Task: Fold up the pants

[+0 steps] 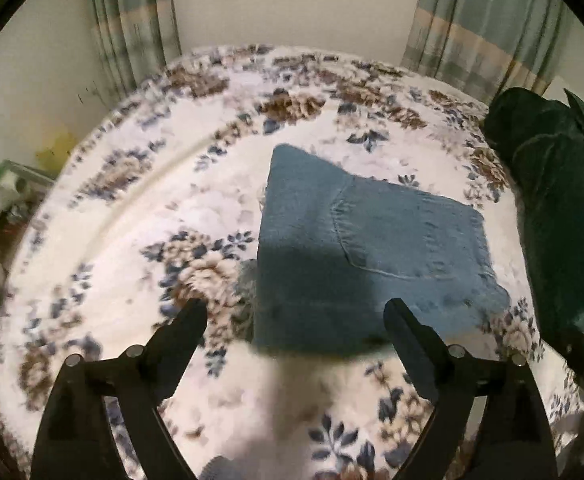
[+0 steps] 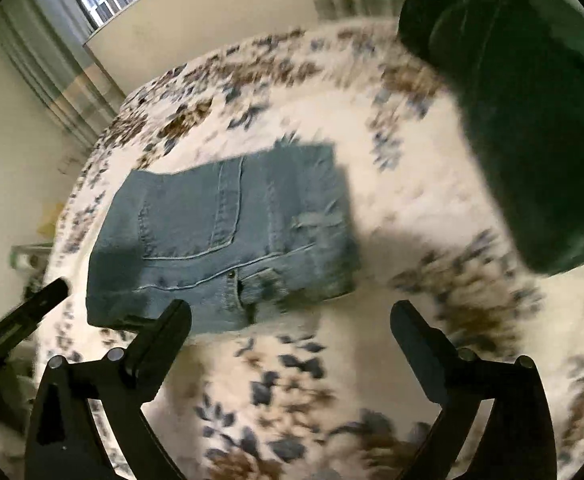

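A pair of blue denim pants [image 1: 372, 248] lies folded into a flat rectangle on the floral blanket [image 1: 139, 208], back pocket facing up. My left gripper [image 1: 296, 312] hangs above its near edge, jaws wide apart, nothing between them. In the right wrist view the same folded pants [image 2: 227, 240] lie left of centre with the pocket and waistband seams showing. My right gripper [image 2: 289, 314] is open over the blanket [image 2: 412, 184] just in front of them, holding nothing. The black tip of the left gripper [image 2: 41, 296] pokes in at the left edge.
A dark green bundle of fabric [image 1: 560, 208] sits on the bed's right side, also large at the upper right as the green bundle [image 2: 532, 120]. Curtains [image 1: 480, 24] and a wall stand behind the bed. Clutter [image 1: 15, 192] lies off the bed's left edge.
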A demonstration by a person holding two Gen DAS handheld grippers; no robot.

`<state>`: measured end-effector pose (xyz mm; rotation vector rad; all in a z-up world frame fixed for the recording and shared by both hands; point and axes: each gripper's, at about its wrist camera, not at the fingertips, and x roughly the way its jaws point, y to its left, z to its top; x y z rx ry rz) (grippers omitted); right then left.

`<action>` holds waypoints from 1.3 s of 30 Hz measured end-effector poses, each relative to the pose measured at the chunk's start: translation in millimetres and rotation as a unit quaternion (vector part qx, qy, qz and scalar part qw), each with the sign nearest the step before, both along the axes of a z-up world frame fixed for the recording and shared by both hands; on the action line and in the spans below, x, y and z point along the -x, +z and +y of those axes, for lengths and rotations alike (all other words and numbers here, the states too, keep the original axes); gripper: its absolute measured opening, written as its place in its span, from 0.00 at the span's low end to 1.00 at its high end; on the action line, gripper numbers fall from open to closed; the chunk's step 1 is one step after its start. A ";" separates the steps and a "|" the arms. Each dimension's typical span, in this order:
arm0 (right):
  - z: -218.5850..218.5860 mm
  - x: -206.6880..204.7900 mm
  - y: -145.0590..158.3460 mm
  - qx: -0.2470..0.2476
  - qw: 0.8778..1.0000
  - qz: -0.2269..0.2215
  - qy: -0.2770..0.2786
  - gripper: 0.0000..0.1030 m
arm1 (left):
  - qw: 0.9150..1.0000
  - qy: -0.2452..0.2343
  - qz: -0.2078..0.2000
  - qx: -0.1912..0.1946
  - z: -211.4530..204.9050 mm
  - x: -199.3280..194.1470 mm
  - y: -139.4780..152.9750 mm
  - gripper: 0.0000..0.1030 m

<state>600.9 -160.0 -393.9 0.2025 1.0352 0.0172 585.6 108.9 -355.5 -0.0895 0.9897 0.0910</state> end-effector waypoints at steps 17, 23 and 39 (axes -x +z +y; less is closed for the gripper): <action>7.6 230.2 231.3 0.072 0.989 -0.130 -0.002 0.99 | 0.991 -0.020 -0.124 -0.046 -44.1 191.9 188.3 0.88; 8.5 338.9 312.6 0.082 0.980 -0.181 -0.004 0.99 | 0.987 -0.023 -0.154 -0.047 -46.9 269.3 244.8 0.88; 2.3 548.8 445.3 0.075 0.966 -0.246 0.017 0.99 | 0.980 -0.016 -0.196 -0.038 -42.7 429.7 330.4 0.88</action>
